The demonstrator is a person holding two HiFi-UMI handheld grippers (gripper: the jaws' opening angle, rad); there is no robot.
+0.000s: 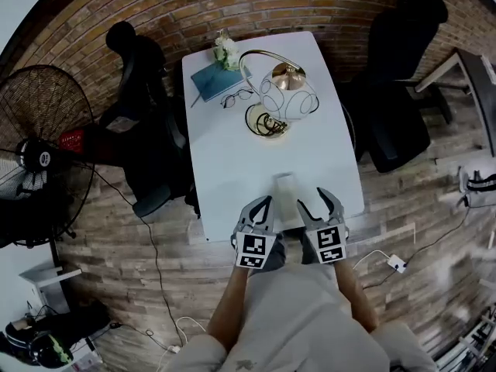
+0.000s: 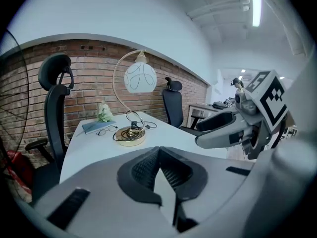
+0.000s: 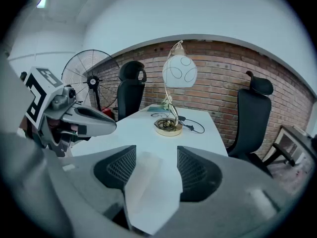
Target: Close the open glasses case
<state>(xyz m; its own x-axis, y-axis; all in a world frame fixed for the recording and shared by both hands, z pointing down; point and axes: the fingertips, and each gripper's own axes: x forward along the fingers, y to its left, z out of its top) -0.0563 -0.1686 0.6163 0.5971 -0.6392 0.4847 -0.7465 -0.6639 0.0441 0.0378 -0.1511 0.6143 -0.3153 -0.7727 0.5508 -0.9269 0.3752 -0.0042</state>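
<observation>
White glasses case (image 1: 285, 194) sits between left gripper (image 1: 264, 206) and right gripper (image 1: 311, 204), lamp (image 1: 287, 93) beyond.

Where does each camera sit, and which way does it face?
Head view: on the person's head, facing steeply down at the table; arms, left gripper, right gripper show.
Left gripper view: rides that gripper, faces the lamp; own jaws, right gripper at right.
Right gripper view: rides that gripper, faces the lamp; glasses case between its jaws, left gripper at left.
Shared: all show the lamp.
</observation>
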